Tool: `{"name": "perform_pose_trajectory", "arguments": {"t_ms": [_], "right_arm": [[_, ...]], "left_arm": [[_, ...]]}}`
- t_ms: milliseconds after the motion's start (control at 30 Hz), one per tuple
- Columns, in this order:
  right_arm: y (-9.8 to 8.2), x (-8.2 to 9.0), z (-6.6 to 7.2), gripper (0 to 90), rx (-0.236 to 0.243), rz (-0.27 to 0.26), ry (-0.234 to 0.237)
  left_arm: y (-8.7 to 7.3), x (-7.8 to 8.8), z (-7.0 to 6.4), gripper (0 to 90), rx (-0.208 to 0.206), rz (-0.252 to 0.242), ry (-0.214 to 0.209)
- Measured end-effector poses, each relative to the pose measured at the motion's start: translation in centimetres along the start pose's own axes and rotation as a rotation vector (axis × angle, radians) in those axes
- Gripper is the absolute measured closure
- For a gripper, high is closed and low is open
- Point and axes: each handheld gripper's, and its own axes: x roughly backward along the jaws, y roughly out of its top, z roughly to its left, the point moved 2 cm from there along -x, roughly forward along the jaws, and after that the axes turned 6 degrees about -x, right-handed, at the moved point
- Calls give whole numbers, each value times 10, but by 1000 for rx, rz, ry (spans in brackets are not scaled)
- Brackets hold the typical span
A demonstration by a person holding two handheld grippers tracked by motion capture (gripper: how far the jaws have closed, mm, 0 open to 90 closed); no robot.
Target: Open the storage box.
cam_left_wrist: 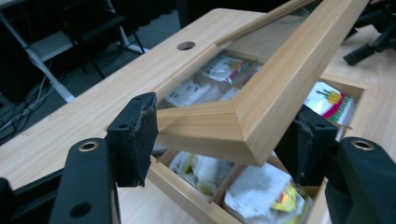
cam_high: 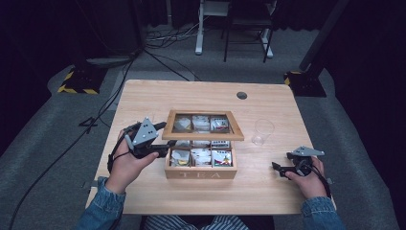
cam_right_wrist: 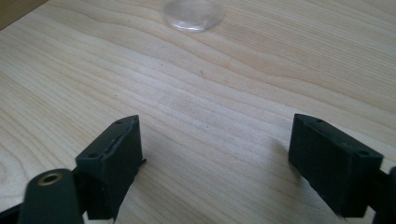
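The left gripper clamps the near-left corner of the glazed lid, raised aslant over the tea box at table centre. Its hinge runs left-right along the far edge. The right gripper, jaws apart and empty, rests well to the right.

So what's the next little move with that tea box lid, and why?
Probably keep swinging the lid up and back. The left tool grips the lid's near left corner, and the lid stands only partly raised over the tea box, half covering the tea bags. The right tool rests open on the table near the clear cup, not yet able to reach in.
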Motion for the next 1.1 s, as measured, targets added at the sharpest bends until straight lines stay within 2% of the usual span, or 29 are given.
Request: {"name": "perform_pose_trajectory", "arguments": {"t_ms": [133,367,500,633,667,700,767,900,1100], "right_arm": [[1,3,0,298,-12,10,-12],[8,10,9,344,-17,2,-7],[16,12,19,370,-19,-7,10],[24,13,32,391,11,-6,31],[24,13,32,391,11,-6,31],[29,14,39,403,23,-6,40],[32,14,44,415,21,-8,55],[41,15,57,423,29,-19,89],[50,20,70,443,30,-28,99]], "left_arm": [[10,-5,4,368,-4,0,10],[18,-9,4,377,-5,24,-9],[22,-10,8,393,14,2,-1],[23,-10,11,394,29,-20,-1],[23,-10,11,396,29,-20,-1],[20,-10,14,400,30,-13,2],[17,-10,16,400,42,-14,3],[16,-9,21,405,32,-23,21],[16,-8,27,411,34,-49,25]]}}
